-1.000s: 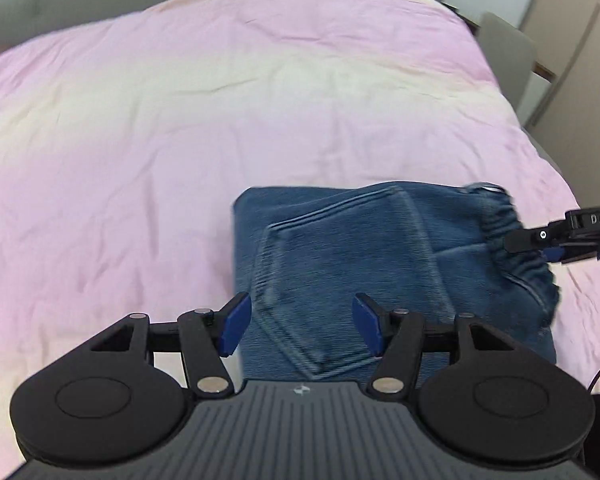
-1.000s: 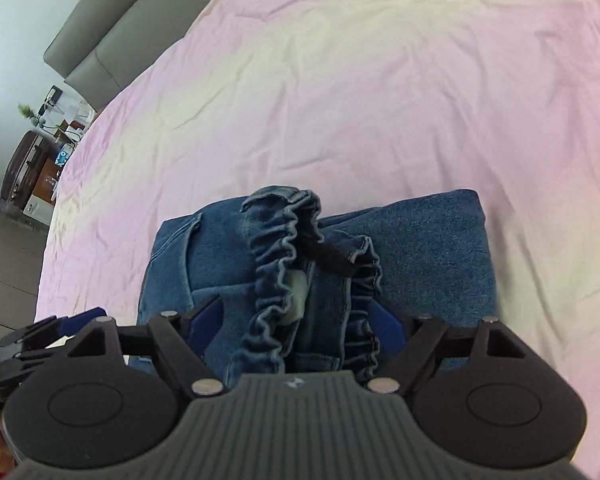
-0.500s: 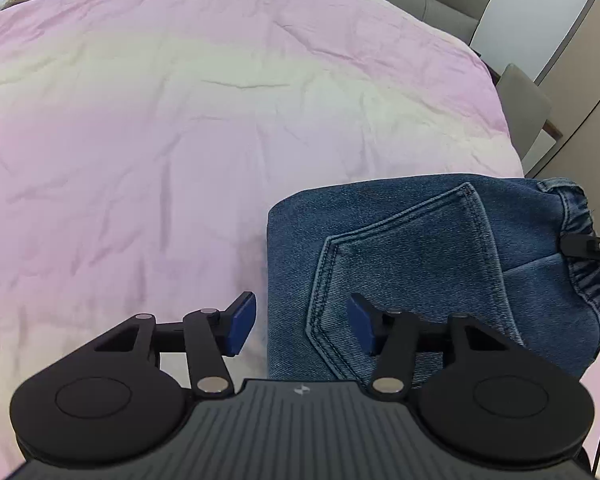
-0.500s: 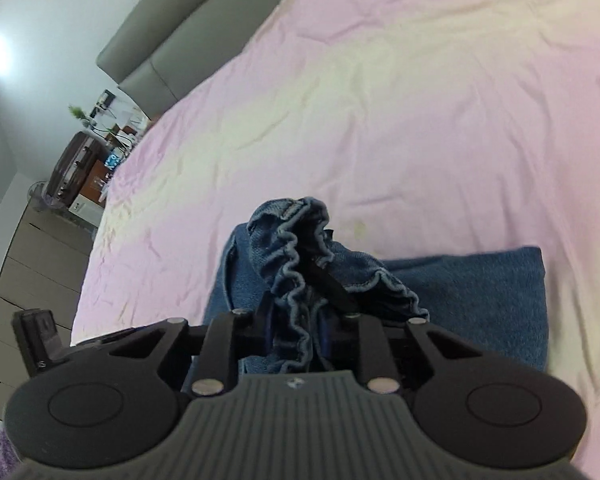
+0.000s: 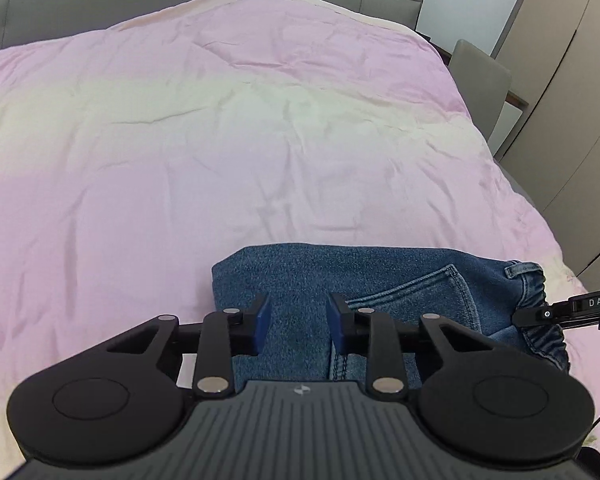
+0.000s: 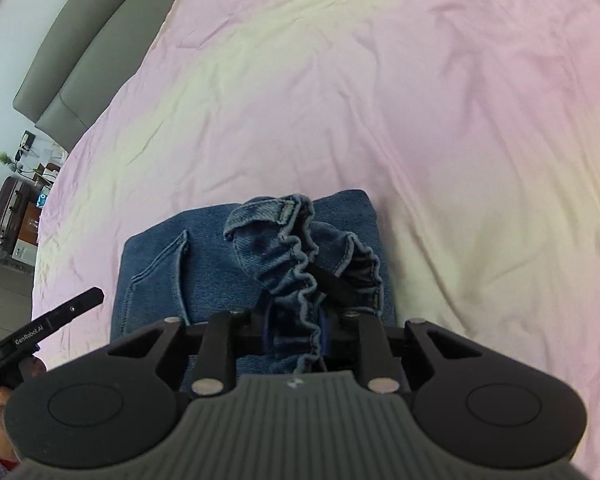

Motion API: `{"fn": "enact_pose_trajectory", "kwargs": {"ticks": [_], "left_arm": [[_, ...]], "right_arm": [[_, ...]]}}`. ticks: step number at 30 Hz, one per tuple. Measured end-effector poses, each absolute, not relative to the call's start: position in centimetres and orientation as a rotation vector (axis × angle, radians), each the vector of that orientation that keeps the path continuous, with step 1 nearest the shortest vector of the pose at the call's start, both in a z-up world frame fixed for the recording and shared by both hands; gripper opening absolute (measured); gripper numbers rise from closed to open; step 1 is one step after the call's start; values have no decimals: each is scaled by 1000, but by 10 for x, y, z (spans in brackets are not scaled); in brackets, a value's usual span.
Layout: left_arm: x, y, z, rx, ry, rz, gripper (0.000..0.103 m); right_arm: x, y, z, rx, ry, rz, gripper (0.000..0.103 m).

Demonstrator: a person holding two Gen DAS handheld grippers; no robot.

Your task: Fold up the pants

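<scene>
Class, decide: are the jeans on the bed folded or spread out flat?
Folded: the jeans form a compact block on the pink bedcover, waistband bunched on top.

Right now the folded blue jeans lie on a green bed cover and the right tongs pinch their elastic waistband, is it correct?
Not quite: the bed cover is pink, not green, as the right wrist view shows. The rest holds: the right tongs pinch the elastic waistband of the folded blue jeans.

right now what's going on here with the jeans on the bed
A person is folding a pair of blue jeans on a pink bedspread, with a hand-held gripper in each hand. The right hand-held gripper is clamped on the bunched elastic waistband. The left hand-held gripper sits over the opposite, folded end, and its jaws are closing with denim between them but not yet pinched. The jeans are already folded into a compact stack.
</scene>
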State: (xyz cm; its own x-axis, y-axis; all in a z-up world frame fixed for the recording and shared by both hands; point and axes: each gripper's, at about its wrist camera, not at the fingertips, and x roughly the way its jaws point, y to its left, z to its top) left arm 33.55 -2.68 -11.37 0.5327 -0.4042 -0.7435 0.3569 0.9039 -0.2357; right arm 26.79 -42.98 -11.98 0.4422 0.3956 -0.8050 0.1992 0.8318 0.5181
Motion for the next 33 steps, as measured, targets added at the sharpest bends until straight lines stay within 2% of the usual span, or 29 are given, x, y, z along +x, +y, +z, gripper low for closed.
{"fn": "enact_pose_trajectory", "kwargs": {"ticks": [5, 10, 13, 16, 18, 19, 21, 23, 24, 26, 28, 31, 33], "left_arm": [[359, -40, -135, 27, 966, -400, 26], [372, -48, -163, 83, 1036, -384, 26], [370, -49, -156, 103, 1046, -369, 26], [353, -49, -132, 162, 1009, -385, 25], [333, -42, -115, 193, 966, -405, 26], [321, -38, -109, 212, 954, -408, 26], [294, -30, -95, 250, 919, -428, 27], [267, -24, -85, 276, 900, -432, 31], [255, -21, -82, 271, 897, -439, 33], [233, -17, -78, 257, 890, -453, 36], [211, -11, -77, 266, 879, -455, 41], [185, -10, -79, 323, 889, -447, 52], [173, -8, -85, 350, 909, -425, 57]], "right_arm": [[281, -427, -134, 535, 1182, 127, 22], [279, -431, -149, 587, 1176, 128, 22], [281, -422, -141, 539, 1173, 118, 23], [273, -408, -114, 401, 1162, 144, 33], [260, -402, -93, 313, 1131, 163, 49], [251, -399, -81, 289, 1093, 174, 49], [226, -394, -62, 256, 1034, 194, 48], [203, -385, -47, 208, 975, 211, 47], [190, -377, -43, 167, 946, 218, 41], [172, -361, -40, 85, 901, 228, 36], [163, -348, -46, 38, 872, 240, 35], [162, -340, -63, 6, 867, 221, 27], [166, -335, -75, -32, 893, 175, 27]]}}
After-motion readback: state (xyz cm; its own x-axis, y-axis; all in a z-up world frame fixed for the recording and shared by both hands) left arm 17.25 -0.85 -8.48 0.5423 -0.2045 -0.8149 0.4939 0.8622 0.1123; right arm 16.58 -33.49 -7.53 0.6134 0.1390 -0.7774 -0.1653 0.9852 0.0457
